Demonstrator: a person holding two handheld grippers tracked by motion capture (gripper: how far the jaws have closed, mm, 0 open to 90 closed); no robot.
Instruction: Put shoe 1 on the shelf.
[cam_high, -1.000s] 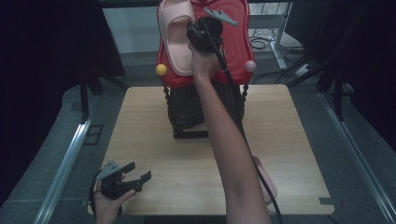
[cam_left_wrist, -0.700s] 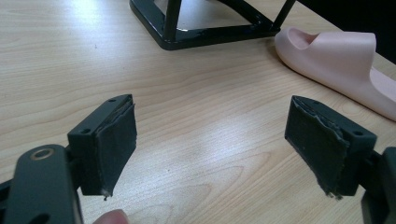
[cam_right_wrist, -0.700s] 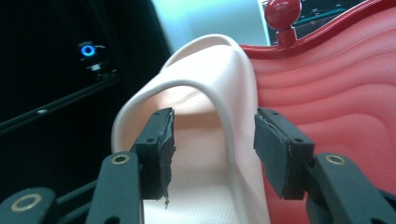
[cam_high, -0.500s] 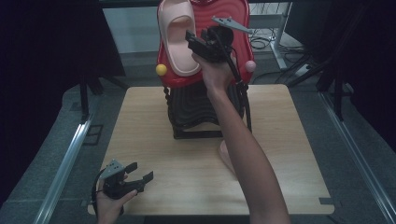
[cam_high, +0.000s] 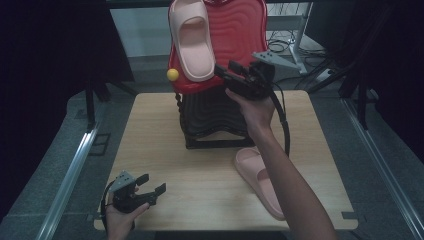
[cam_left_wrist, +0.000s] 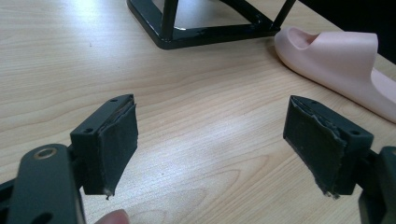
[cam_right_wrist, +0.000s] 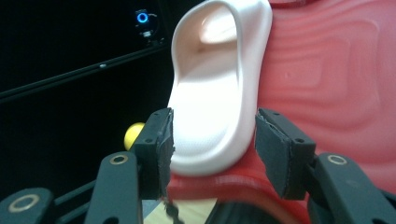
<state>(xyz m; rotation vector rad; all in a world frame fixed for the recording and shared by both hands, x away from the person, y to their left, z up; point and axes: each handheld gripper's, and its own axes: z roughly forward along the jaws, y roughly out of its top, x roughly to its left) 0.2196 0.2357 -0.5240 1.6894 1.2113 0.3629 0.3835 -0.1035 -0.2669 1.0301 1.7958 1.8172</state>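
At the near left of the tabletop (cam_high: 165, 145), the left gripper (cam_high: 150, 192) rests low with its jaws spread wide and empty. A pink slipper (cam_high: 192, 40) leans upright on the red rack (cam_high: 235, 30), its heel on the rack's lip. The right gripper (cam_high: 225, 73) hovers just short of that heel, jaws apart, gripping nothing. A second slipper (cam_high: 257, 177) lies on the tabletop at the near right.

one pink slipper (cam_high: 192, 40) leans upright on the red rack (cam_high: 235, 35), another pink slipper (cam_high: 260, 180) lies on the table.
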